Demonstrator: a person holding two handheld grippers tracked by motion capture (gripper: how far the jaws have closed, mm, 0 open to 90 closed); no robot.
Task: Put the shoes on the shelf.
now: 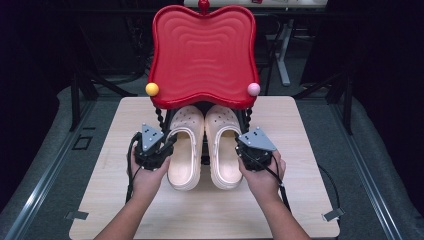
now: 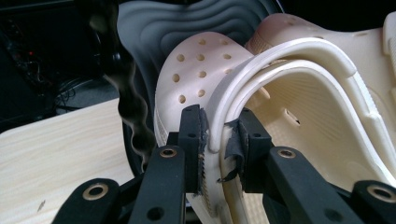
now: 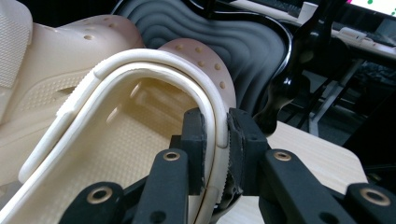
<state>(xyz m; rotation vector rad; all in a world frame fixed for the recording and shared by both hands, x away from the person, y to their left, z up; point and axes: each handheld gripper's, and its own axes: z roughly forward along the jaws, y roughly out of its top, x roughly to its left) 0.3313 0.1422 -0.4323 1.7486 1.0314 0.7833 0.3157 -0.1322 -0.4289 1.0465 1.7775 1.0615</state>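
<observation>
From the high view, two cream clogs lie side by side at the middle of the pale wooden worktop (image 1: 300, 200), toes under a red wavy tray (image 1: 202, 55) on a black stand near the far edge. The left gripper (image 1: 167, 148) pinches the left clog (image 1: 185, 150), the right gripper (image 1: 241, 148) the right clog (image 1: 223, 150). In the left gripper view the fingers (image 2: 190, 135) clench the outer wall and strap; the right gripper view matches — fingers (image 3: 194, 135) grasping the rim. Best to move both together, level and slowly, clear of the stand's posts. The room beyond is dark, with grey floor.
</observation>
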